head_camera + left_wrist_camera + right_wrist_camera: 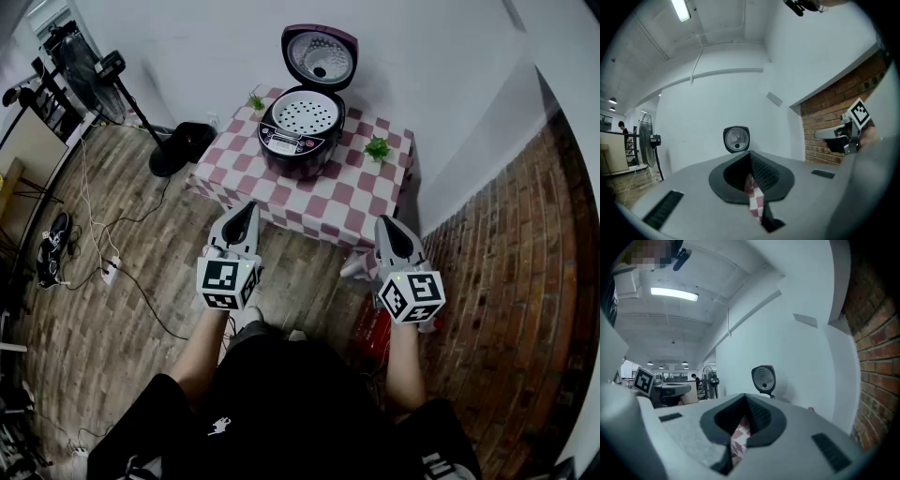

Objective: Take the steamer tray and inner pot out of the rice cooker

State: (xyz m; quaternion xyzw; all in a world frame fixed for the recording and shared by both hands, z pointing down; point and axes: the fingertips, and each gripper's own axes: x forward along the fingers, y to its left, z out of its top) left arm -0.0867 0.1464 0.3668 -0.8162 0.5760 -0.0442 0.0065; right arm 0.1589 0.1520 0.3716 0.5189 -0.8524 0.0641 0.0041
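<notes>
The rice cooker (302, 127) stood open on the bench (319, 202), steamer tray (307, 112) inside. Left tongs (246, 208) and right tongs (386, 225) hung closed nearby.

Both forearms reach forward side by side, well apart. The left gripper (236, 228) and right gripper (395, 240) are held level, each with its fingers closed together on nothing.

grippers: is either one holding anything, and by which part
Nothing is held. The left gripper and right gripper are both shut and empty, short of the rice cooker.
</notes>
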